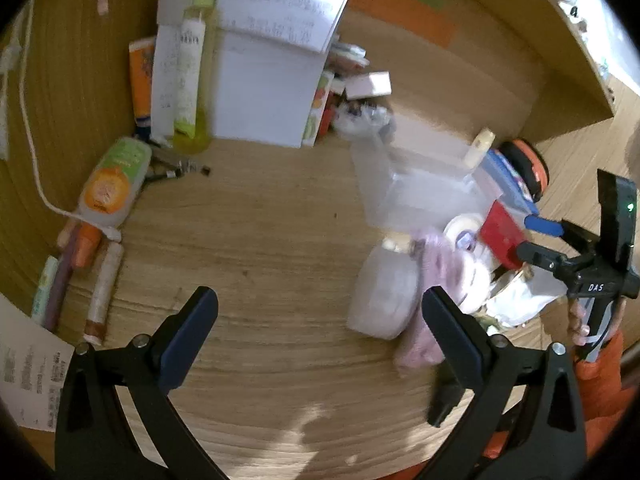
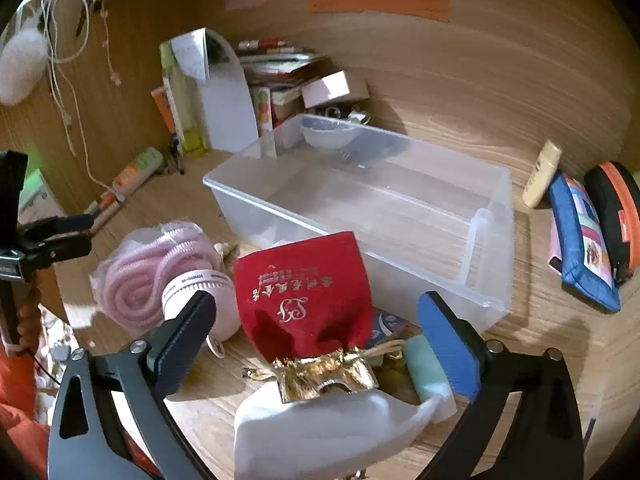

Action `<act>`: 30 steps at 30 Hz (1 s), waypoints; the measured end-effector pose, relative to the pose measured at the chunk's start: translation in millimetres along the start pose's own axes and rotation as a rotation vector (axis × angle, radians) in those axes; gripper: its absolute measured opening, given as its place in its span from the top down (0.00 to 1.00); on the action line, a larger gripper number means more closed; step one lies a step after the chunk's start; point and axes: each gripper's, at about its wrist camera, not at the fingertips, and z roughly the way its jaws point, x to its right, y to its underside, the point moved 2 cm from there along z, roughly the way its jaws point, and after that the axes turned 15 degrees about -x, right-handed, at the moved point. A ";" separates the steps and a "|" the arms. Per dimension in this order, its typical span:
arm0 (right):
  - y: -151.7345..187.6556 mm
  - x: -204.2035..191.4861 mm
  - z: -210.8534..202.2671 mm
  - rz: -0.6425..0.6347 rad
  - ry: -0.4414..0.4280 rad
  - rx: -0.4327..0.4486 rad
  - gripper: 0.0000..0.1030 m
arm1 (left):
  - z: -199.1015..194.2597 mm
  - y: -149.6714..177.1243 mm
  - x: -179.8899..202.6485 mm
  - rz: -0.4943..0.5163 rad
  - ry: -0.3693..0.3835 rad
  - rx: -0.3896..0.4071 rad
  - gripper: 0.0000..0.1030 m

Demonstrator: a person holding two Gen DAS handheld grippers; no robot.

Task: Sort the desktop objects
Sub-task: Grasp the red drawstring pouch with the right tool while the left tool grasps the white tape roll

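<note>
Right gripper point(image 2: 316, 320) was spread around the red pouch point(image 2: 304, 292), bin point(image 2: 492, 216) just beyond; left gripper point(image 1: 320, 336), spread, probably farther.

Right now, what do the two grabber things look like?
Each gripper is a black forked frame with silver bolts. The left gripper has two dark navy pads. The right gripper has one dark pad and one bright blue pad. From the left wrist view, the right one also shows white "DAS" lettering, a tiny green light, and an orange sleeve behind it.
</note>
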 end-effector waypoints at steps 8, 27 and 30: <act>-3.4 -5.5 13.9 -0.028 0.020 -0.046 0.10 | 24.1 2.7 16.0 0.099 -0.009 -0.044 0.00; -6.4 -15.9 19.1 -0.083 0.029 -0.065 0.48 | 62.0 -24.0 30.4 0.150 -0.081 -0.072 0.38; -6.0 -14.1 17.2 -0.081 0.014 -0.057 0.57 | 62.4 -25.1 27.6 0.141 -0.082 -0.059 0.46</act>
